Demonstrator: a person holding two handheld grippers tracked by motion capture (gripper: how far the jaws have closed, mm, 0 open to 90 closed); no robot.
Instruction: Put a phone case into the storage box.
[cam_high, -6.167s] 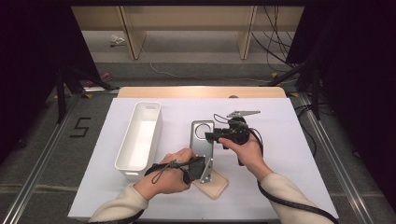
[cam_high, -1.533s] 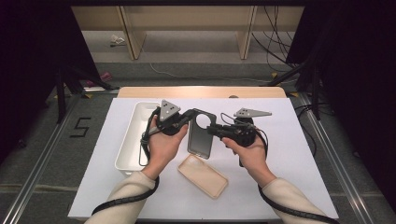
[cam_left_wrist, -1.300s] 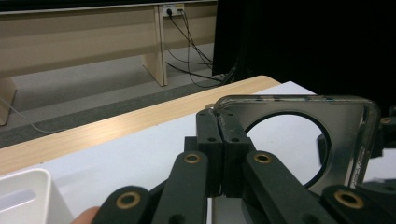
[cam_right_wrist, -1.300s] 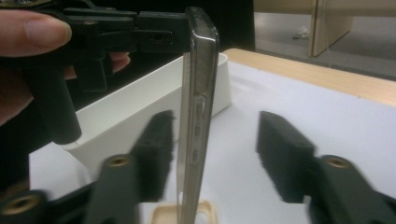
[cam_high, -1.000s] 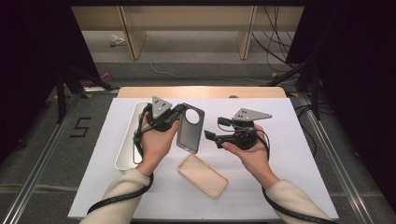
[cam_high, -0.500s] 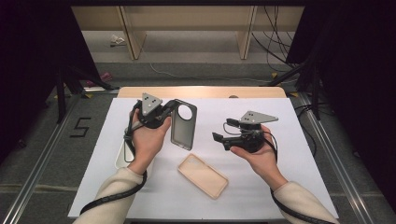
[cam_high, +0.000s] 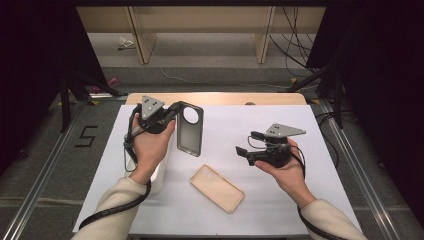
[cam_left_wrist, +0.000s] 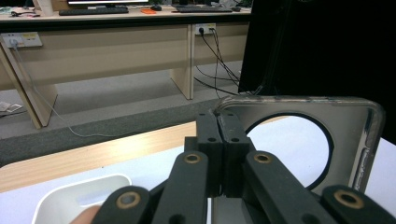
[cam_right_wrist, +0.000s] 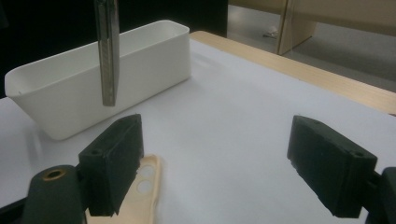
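Note:
My left gripper (cam_high: 172, 109) is shut on the top corner of a grey phone case (cam_high: 190, 135) with a round camera hole and holds it upright above the table. In the left gripper view the jaws pinch the case's (cam_left_wrist: 359, 140) rim at my left gripper (cam_left_wrist: 217, 126). My right gripper (cam_high: 242, 152) stands open to the right, apart from the case, with nothing between its jaws. A beige phone case (cam_high: 216, 187) lies flat on the white table top; in the right gripper view that beige case (cam_right_wrist: 144, 182) is just below my right gripper (cam_right_wrist: 219, 154).
A white oblong bin (cam_high: 155, 177) stands at the left, mostly under my left hand; the right gripper view shows the bin (cam_right_wrist: 116, 79) behind the hanging grey case (cam_right_wrist: 107, 46). The table's wooden far edge (cam_high: 240, 98) borders the white sheet. Desks and cables lie beyond.
My left hand has lifted the grey case and carried it left toward the bin. My right gripper, which was at the case earlier, has drawn away to the right and a little lower.

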